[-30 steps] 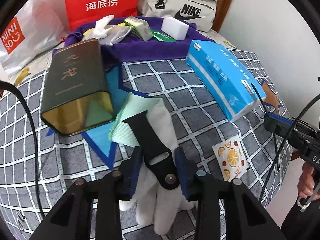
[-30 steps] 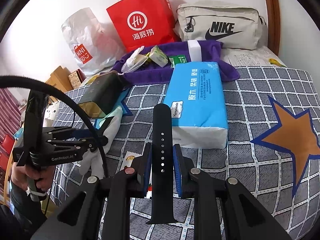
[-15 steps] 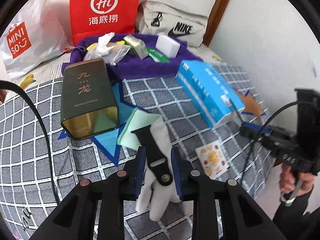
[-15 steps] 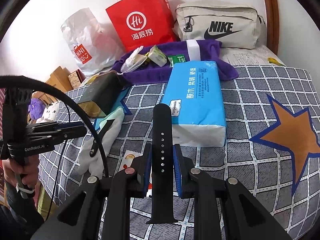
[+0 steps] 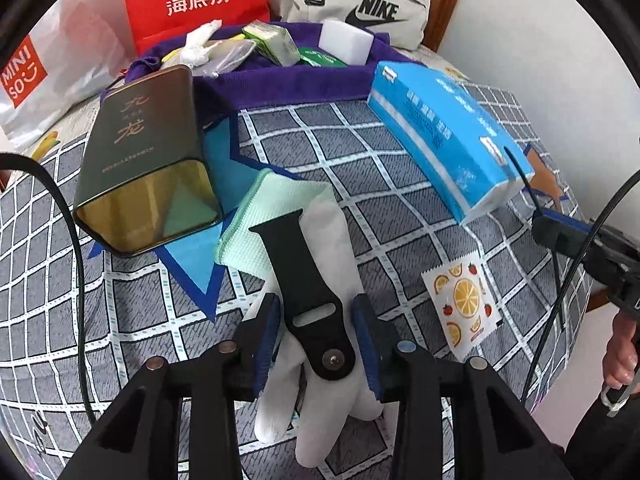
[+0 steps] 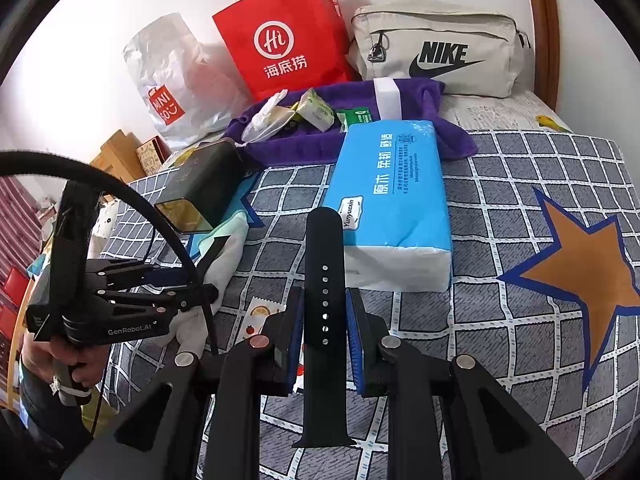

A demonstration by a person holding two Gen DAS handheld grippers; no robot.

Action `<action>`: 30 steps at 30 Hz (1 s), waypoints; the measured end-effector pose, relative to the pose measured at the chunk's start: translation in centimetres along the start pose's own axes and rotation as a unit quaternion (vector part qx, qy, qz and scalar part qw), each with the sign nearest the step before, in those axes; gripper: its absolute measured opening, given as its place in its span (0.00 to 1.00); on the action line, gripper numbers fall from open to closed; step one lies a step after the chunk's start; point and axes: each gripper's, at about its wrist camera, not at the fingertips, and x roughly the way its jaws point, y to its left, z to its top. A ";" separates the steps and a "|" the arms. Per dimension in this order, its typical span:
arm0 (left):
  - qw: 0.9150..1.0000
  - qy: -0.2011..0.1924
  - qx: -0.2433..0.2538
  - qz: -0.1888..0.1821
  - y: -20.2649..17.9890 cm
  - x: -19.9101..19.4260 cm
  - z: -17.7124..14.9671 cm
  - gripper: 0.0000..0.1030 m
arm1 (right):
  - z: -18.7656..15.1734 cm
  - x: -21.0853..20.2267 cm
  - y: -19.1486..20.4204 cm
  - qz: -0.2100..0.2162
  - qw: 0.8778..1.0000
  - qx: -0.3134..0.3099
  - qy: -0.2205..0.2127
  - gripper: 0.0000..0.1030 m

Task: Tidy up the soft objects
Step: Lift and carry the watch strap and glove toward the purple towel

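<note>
In the left wrist view, the left gripper was seen pointed steeply down over the checked bedcover, its blue pads standing either side of the pin end of a short black strap piece. That piece lay on a white glove and across a corner of a mint cloth, its long axis running up and slightly leftward from between the jaws, so the fingers straddled it across its width. The jaws were opening, with the strap between them and a gap visible on each side (no pad appeared to press on it). The purple cloth with its small items lay well beyond, past the dark tin, and the blue tissue pack lay off to the right. In the right wrist view, the right gripper was seen closed narrowly on the long black strap piece with holes, which was held lifted, its long axis in line with the fingers, one end projecting toward the tissue pack and the other hanging back under the camera. The left gripper appeared at the left over the glove, and was judged the nearer of the two to the short piece, which was largely hidden behind it there.
</note>
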 end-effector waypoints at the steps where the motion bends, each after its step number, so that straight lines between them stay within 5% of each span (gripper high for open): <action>1: 1.000 0.000 0.001 -0.001 0.0 -0.1 0.0 0.33 | 0.0 0.0 0.0 0.000 1.000 0.000 0.000 0.20; 6: 1.000 -0.017 0.000 -0.006 0.3 -1.5 -0.1 0.25 | 0.0 0.0 0.1 0.001 1.000 -0.002 0.001 0.20; 30: 0.996 -0.073 -0.005 -0.044 1.2 -5.7 2.7 0.25 | 2.4 -1.3 0.5 0.010 1.000 -0.020 -0.021 0.20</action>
